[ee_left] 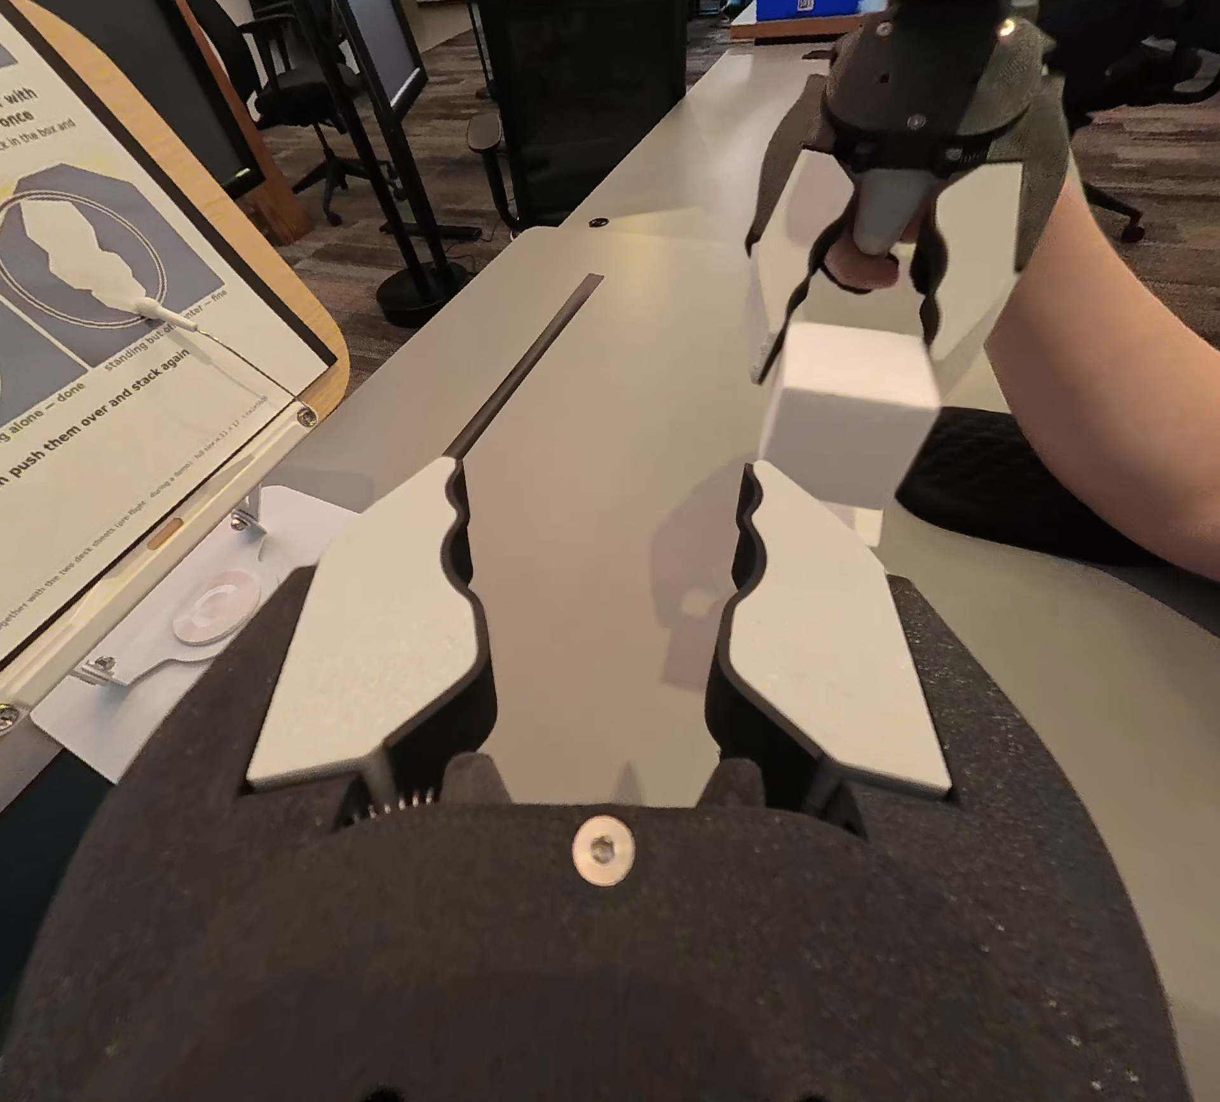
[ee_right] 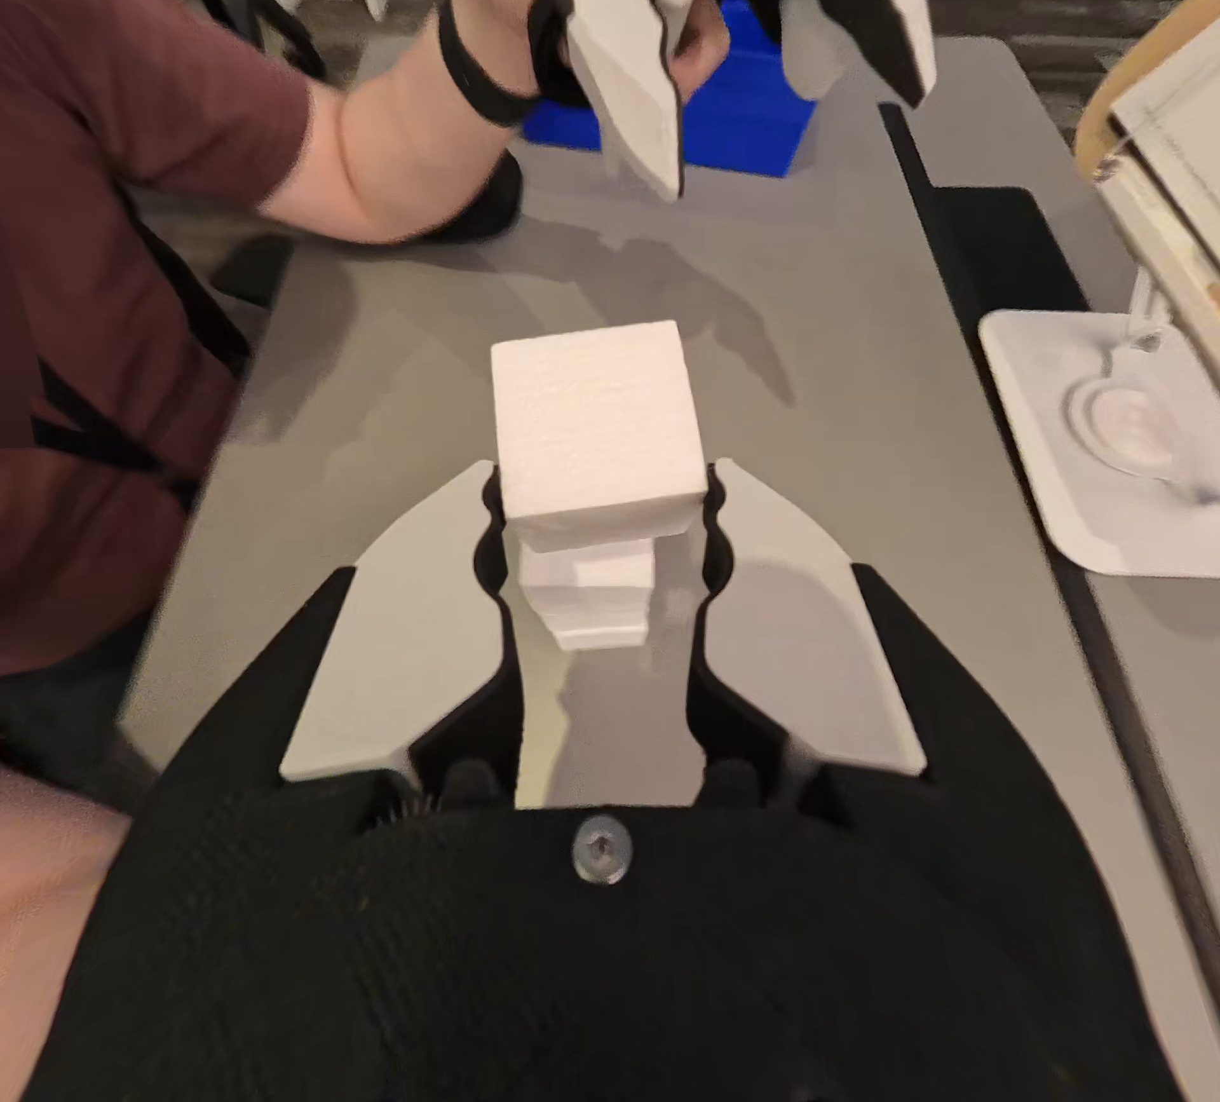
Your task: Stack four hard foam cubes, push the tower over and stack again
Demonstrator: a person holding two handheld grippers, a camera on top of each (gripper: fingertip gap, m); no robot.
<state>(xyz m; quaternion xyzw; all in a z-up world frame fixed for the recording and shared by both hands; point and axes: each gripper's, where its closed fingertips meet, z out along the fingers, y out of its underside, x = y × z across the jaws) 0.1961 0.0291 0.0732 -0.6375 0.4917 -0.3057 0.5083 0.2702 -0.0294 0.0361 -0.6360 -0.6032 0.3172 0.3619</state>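
A white foam cube (ee_right: 594, 423) tops a slightly uneven stack of white cubes (ee_right: 591, 601) on the grey table (ee_right: 396, 410). My right gripper (ee_right: 604, 469) grips this top cube by its two sides, near its lower edge. In the left wrist view the same cube (ee_left: 851, 410) sits between the right gripper's fingertips (ee_left: 848, 354), with a lower cube (ee_left: 868, 522) partly hidden under it. My left gripper (ee_left: 602, 469) is open and empty, held above the table left of the stack. It also shows in the right wrist view (ee_right: 795, 146).
An instruction board on a wooden stand (ee_left: 165, 344) stands left of the table, with its white base plate (ee_right: 1109, 443). A blue bin (ee_right: 739, 133) sits at the table's far end. A black chair (ee_left: 581, 47) stands beyond. A person's forearm (ee_left: 1089, 410) rests near a black pad (ee_left: 990, 476).
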